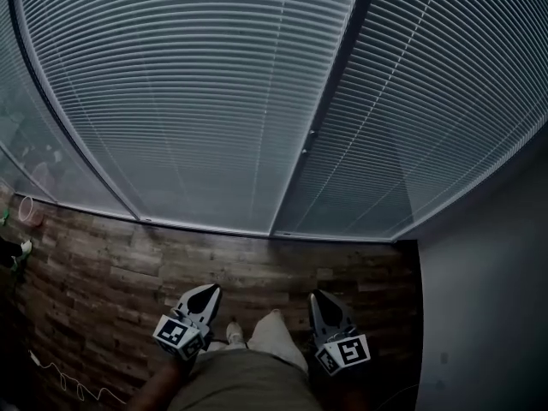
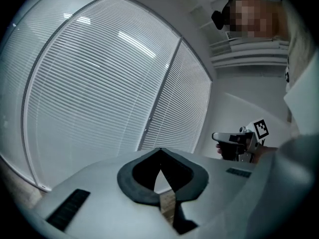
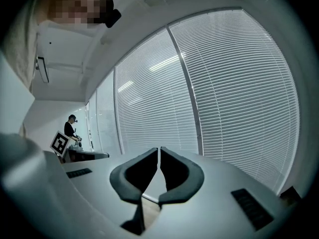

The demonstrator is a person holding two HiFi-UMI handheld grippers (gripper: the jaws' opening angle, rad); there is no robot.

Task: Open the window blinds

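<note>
Left gripper (image 1: pixel 208 289), a grey two-jaw claw with a marker cube, is at 7 o'clock in the head view. Its jaws are closed tip to tip with nothing between them. Right gripper (image 1: pixel 318 296), same build, is at 5 o'clock, jaws pressed together too and empty. Both point toward 12 o'clock. A tan trouser leg (image 1: pixel 248 379) and a light shoe (image 1: pixel 272 328) are at 6 o'clock between them, on a dark wood-plank floor (image 1: pixel 111 264). Beyond, the pale grey horizontal-slat window blinds (image 1: pixel 197 101) fill 10 to 2 o'clock, lowered to the floor line with slats closed. A dark vertical mullion (image 1: pixel 338 92) splits them into two panels. The blinds are well apart from both claws. A plain grey wall (image 1: pixel 488 298) is at 4 o'clock. In the right gripper view a second person (image 3: pixel 70 126) stands far off at 9 o'clock.
</note>
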